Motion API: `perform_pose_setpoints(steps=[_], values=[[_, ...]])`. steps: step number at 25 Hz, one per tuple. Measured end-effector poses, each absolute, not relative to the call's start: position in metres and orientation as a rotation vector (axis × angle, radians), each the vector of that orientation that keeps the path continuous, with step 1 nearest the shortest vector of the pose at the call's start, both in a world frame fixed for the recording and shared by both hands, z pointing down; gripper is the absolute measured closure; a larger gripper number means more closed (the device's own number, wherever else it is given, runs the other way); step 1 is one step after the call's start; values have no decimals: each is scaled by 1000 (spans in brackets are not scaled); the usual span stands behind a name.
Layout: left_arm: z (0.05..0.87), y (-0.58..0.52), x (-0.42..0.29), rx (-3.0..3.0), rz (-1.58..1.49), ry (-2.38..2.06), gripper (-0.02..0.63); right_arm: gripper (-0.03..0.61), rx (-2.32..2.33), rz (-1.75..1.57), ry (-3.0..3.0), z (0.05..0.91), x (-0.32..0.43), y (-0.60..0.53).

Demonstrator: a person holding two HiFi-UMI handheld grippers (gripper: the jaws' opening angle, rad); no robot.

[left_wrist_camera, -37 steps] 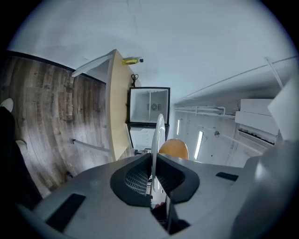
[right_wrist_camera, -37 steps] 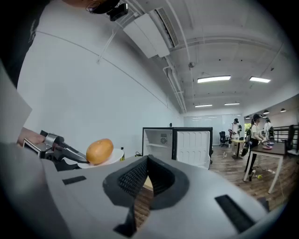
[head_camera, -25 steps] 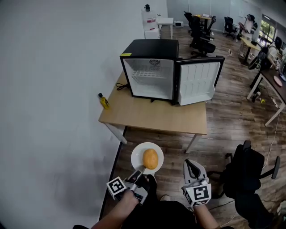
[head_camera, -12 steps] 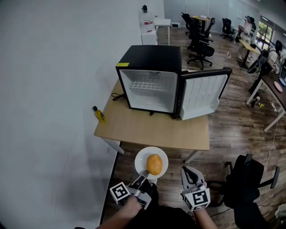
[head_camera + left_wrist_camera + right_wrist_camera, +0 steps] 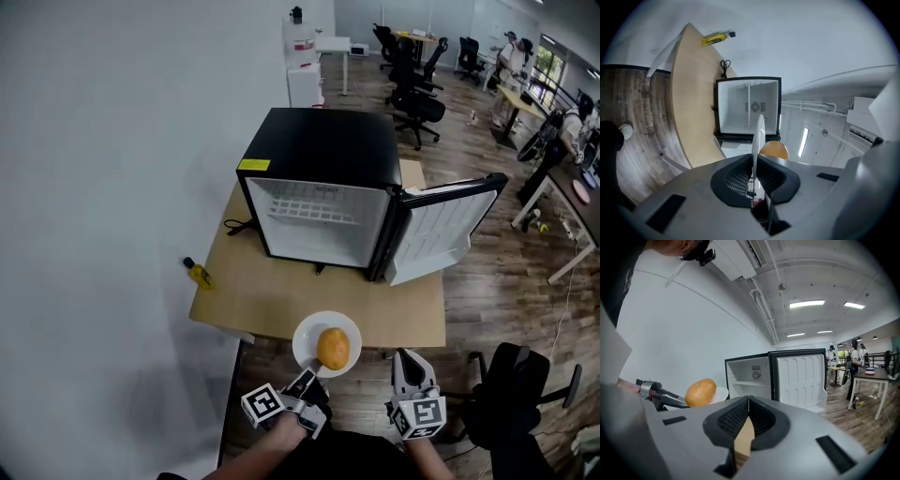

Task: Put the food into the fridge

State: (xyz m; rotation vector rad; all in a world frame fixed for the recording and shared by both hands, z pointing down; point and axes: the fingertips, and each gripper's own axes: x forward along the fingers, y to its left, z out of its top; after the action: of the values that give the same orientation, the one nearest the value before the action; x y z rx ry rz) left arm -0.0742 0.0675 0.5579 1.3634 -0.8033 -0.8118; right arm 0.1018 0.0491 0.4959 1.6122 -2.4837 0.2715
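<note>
Nearest to us, the left gripper (image 5: 307, 379) has its jaws clamped on the rim of a white plate (image 5: 307, 339), and we carry the plate out in front, roughly flat. The food (image 5: 334, 348), a round golden-brown piece that may be a bun, sits on the plate, towards its right side. The right gripper (image 5: 411, 360) hangs beside it with its jaws together on nothing. The plate is in the air about over the near edge of the wooden worktop (image 5: 272, 298), not resting on it. Further on, the black fridge (image 5: 323, 150) stands on the worktop with its door (image 5: 448, 225) swung wide to the right. Its white compartment looks empty apart from a wire shelf near the top. A yellow bottle (image 5: 198, 274) lies at the worktop's left edge. We judge the task about midway: the fridge is open and the food is lifted, but it is not yet inside. What is left is to reach across the worktop, set the food in the compartment and let go.
</note>
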Motion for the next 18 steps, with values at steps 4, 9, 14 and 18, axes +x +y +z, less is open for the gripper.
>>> perform_pose_setpoints(steps=[4, 9, 14, 18], values=[[583, 29, -84, 1404, -725, -828, 586, 518, 1685, 308, -2428, 504, 93, 15], [613, -11, -94, 1423, -676, -819, 584, 518, 1763, 348, -2371, 512, 84, -18], [637, -47, -103, 1422, -682, -808, 586, 518, 1757, 376, -2354, 524, 75, -37], [654, -67, -107, 1410, -716, -803, 586, 517, 1726, 424, -2357, 540, 64, -43]])
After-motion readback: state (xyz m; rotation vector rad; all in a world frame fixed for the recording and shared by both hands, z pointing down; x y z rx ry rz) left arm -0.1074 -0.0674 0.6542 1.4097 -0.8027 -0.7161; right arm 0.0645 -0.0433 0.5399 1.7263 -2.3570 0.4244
